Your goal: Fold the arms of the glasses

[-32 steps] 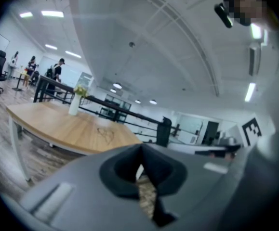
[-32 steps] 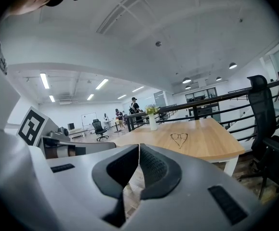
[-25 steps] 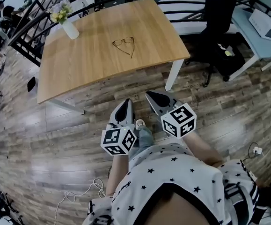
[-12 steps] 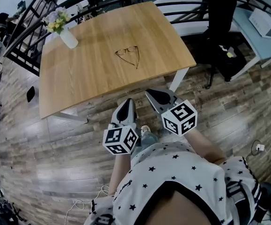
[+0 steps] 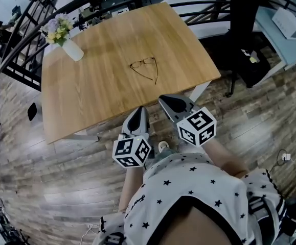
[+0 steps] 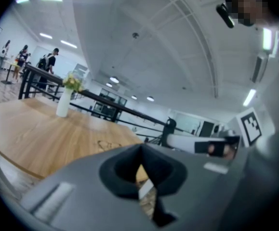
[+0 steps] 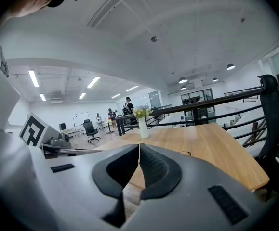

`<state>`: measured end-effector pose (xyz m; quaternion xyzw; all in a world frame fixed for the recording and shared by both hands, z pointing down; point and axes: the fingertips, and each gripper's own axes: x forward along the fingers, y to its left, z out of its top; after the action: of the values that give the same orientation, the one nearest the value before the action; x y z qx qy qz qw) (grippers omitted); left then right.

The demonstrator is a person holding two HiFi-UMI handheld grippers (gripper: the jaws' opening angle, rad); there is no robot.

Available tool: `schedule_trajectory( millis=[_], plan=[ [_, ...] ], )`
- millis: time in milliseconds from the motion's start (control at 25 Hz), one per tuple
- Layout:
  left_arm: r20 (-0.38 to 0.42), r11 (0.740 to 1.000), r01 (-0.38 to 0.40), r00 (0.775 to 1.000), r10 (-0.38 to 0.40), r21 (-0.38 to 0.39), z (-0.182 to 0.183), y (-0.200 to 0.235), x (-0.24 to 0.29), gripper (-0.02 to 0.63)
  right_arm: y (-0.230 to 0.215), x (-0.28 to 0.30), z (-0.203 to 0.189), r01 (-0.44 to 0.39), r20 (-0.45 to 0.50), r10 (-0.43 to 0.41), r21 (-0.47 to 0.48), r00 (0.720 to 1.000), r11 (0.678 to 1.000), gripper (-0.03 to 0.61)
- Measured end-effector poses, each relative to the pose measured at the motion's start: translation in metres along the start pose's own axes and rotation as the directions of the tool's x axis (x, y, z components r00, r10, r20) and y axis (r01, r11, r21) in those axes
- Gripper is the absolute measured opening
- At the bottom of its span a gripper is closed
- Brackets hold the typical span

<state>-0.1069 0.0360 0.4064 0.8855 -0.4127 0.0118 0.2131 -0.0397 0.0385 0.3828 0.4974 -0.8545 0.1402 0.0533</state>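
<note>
On the wooden table [image 5: 96, 96] ahead of you, the glasses [image 5: 144, 68] lie near the middle, well apart from the vase of flowers [image 5: 66, 40] at the far left corner. Both tools sit low by the near edge, close to your body. The left gripper [image 5: 138, 110] has its jaws pressed together with nothing between them, and the right gripper [image 5: 164, 101] is likewise closed and empty.

The step in hand looks like the approach, so bring both tools in over the table edge and part the jaws before you reach the frame. I would steady the lens front with one gripper and use the other to swing an arm inward at its hinge. Push close to the hinge rather than at the tip, since a thin wire frame probably skids on smooth wood.

The lens front lies on the far side, running roughly left to right with a slight tilt. Both arms stand unfolded and run back towards you, drawing together into a V whose point aims at the near edge, a little to your right. The long axis thus runs from far to near.
</note>
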Motion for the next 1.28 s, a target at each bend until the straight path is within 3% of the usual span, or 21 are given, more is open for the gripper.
schedule_trajectory(
  millis=[560, 1280],
  plan=[
    [-0.015, 1.0, 0.022, 1.0, -0.022, -0.011, 0.016, 0.042, 0.034, 0.006, -0.02, 0.052, 0.009, 0.03, -0.016, -0.03, -0.002, 0.999, 1.0, 0.018],
    [-0.01, 0.997, -0.048, 0.999, 0.048, -0.054, 0.027, 0.082, 0.078, 0.006, -0.073, 0.098, 0.019, 0.019, -0.043, -0.02, -0.025, 0.999, 1.0, 0.018]
  ],
)
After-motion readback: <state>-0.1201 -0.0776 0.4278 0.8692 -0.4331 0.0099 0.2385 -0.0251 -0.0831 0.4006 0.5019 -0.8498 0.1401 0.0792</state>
